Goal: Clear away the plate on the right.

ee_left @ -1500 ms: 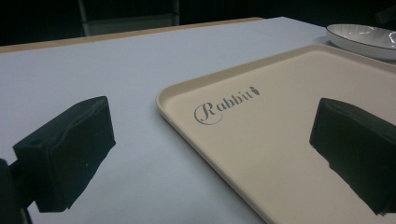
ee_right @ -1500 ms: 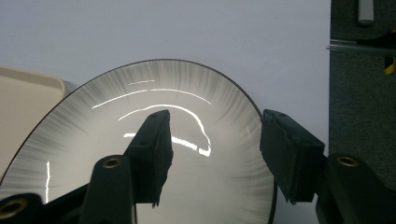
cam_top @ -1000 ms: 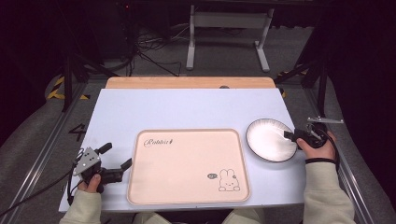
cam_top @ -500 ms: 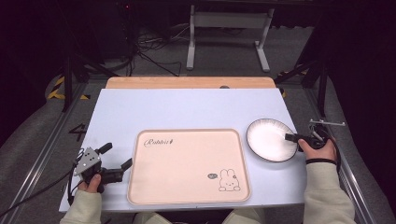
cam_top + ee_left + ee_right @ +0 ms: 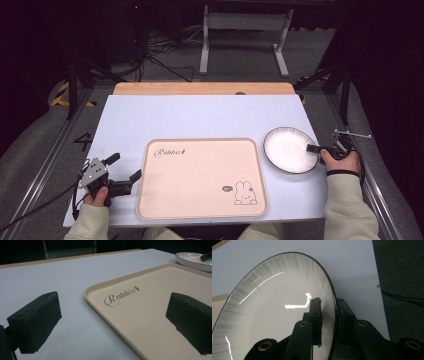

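White round plate (image 5: 290, 149) flat, face up, right gripper (image 5: 314, 148) jaws just closed, clamping its right rim, left gripper (image 5: 122, 172) jaws wide

Plate (image 5: 274, 310): glazed ceramic by its look, glossy, sharp light streaks, dark rim. Tray (image 5: 200, 180): beige plastic, matt, smooth, printed lettering. Table (image 5: 200, 117): pale blue top, matt, smooth; wood strip at far edge. Left gripper (image 5: 112, 322) pads (image 5: 37, 320): black, matt, slightly rough, rubbery.
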A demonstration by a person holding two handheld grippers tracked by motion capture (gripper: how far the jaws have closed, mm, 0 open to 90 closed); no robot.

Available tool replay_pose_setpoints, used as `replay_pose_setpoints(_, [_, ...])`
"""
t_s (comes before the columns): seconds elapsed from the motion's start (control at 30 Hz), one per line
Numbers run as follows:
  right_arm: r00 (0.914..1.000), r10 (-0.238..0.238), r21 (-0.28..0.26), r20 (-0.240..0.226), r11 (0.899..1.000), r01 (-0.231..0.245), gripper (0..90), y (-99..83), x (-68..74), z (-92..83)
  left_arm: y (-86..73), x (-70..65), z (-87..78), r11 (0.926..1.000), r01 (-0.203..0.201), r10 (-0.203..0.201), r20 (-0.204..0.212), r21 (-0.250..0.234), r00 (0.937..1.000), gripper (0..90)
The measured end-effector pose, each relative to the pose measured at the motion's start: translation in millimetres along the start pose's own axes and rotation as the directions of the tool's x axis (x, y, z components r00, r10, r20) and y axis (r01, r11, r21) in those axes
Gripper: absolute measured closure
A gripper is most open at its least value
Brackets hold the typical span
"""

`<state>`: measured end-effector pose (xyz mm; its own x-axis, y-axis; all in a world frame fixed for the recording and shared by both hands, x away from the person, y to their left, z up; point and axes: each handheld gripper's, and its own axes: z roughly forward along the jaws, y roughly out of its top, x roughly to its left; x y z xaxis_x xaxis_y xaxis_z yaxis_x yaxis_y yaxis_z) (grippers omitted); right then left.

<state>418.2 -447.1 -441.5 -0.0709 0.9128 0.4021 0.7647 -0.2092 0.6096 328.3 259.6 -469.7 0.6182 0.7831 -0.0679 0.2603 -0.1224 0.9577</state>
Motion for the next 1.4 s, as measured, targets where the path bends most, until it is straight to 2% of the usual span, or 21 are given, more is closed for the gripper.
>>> replay_pose_setpoints(0.03, [1.0,0.0,0.0,0.0,1.0,0.0,78.6,0.0,0.0,0.0,0.0,0.0,0.0,1.0,0.0,0.0,0.0,0.0,1.0,0.4])
replay_pose_setpoints(0.07, [0.9995,0.03,-0.007,0.013,1.0,-0.03,78.8,-0.7,1.8,0.1,0.0,0.0,0.0,1.0,0.0,0.0,0.0,0.001,1.0,0.4])
replay_pose_setpoints(0.13, [0.9991,0.037,-0.012,0.019,0.999,-0.037,79.0,-1.0,2.3,0.2,0.0,-0.1,0.0,1.0,0.0,0.0,0.0,0.001,1.0,0.4])
replay_pose_setpoints(0.17, [0.9977,0.061,-0.019,0.029,0.998,-0.061,79.5,-1.5,3.5,0.0,0.0,0.0,0.0,1.0,-0.001,0.001,0.0,0.001,1.0,0.4])
replay_pose_setpoints(0.23, [0.9969,0.072,-0.024,0.031,0.997,-0.072,80.0,-1.7,3.8,-0.2,0.0,-0.1,0.0,1.0,-0.001,0.001,0.0,0.001,1.0,0.4])
replay_pose_setpoints(0.4, [0.9953,0.095,-0.031,0.022,0.995,-0.094,81.5,-2.0,3.0,-1.2,0.1,0.0,0.0,1.0,-0.001,0.001,0.0,0.001,1.0,0.4])
replay_pose_setpoints(0.53, [0.9943,0.106,-0.063,0.001,0.992,-0.106,84.8,-0.8,4.7,-6.6,0.1,-0.1,0.0,1.0,-0.001,0.001,0.0,0.001,1.0,0.4])
replay_pose_setpoints(0.7, [0.9954,0.096,-0.095,-0.007,0.991,-0.096,85.8,0.4,10.8,-13.2,0.1,0.0,0.0,1.0,-0.004,0.004,0.001,0.001,1.0,0.4])
replay_pose_setpoints(0.83, [0.997,0.077,-0.106,0.01,0.991,-0.075,85.8,0.8,13.9,-15.1,0.1,-0.1,-0.1,1.0,-0.001,0.001,0.0,0.0,1.0,0.4])
replay_pose_setpoints(0.97, [0.9979,0.062,-0.151,0.015,0.987,-0.06,85.4,2.6,20.3,-22.5,0.1,0.0,0.0,1.0,-0.001,0.001,0.0,0.0,1.0,0.4])
replay_pose_setpoints(1.13, [0.9983,0.049,-0.172,0.032,0.984,-0.043,85.2,4.5,24.7,-30.5,0.1,0.0,0.0,1.0,0.0,0.0,0.0,0.0,1.0,0.4])
replay_pose_setpoints(1.27, [0.9985,0.055,-0.182,0.0,0.982,-0.054,85.2,5.4,26.4,-35.6,0.1,0.1,0.3,1.0,-0.003,0.003,0.0,0.002,1.0,0.4])
replay_pose_setpoints(1.4, [0.999,0.039,-0.182,-0.019,0.982,-0.042,85.1,8.7,34.2,-42.0,0.0,-0.3,0.6,1.0,-0.003,0.003,-0.003,0.0,1.0,0.4])
